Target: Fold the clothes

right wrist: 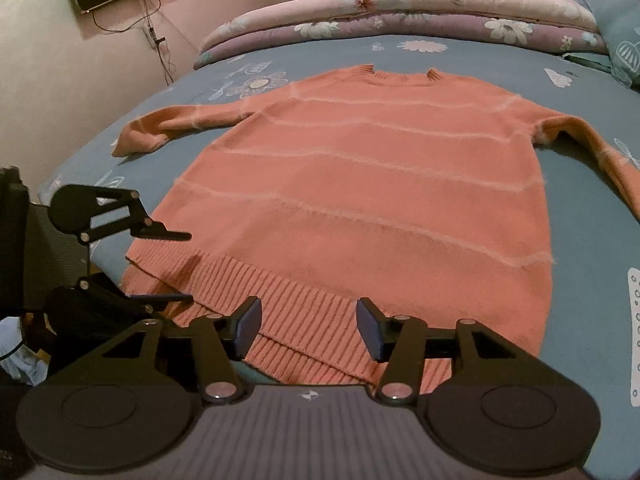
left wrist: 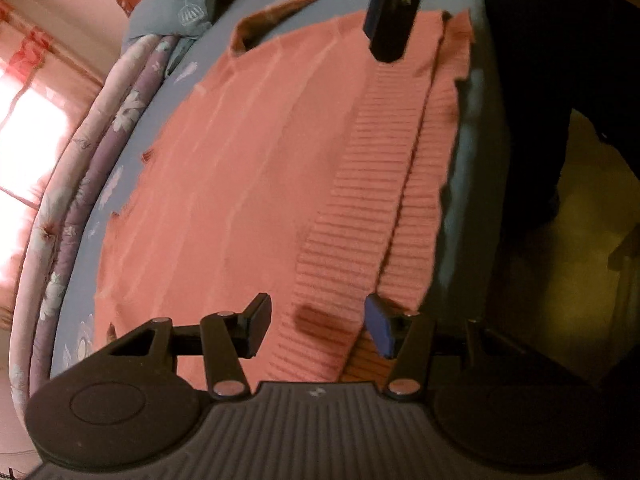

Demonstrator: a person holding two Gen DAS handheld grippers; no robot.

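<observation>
Looking along my right tongs (right wrist: 309, 330), I see the pink sweater (right wrist: 360, 184) spread flat on the bed (right wrist: 592, 240), its blue sheet printed with white flowers. Its ribbed hem (right wrist: 280, 300) lies nearest the tongs and its collar (right wrist: 400, 76) farthest ahead. Pale stripes cross the body from side to side. The right tongs stand wide apart with nothing between them, poised just over the middle of the hem; I cannot tell whether the pads touch the knit. One sleeve (right wrist: 160, 128) stretches away ahead and to the left of these tongs, the other runs off toward the right edge of the view. My left tongs (right wrist: 188, 268) show off to the left of the right pair, at the hem's corner, also spread wide, one finger above the fabric and one lower; whether the hem sits between them I cannot tell. From the left wrist view, the left tongs (left wrist: 318, 326) gape over the ribbed hem with no cloth pinched, and the right tongs (left wrist: 390, 12) show far ahead along that same hem. A rolled floral quilt (right wrist: 400, 12) lies beyond the collar, along the bed's far edge.
</observation>
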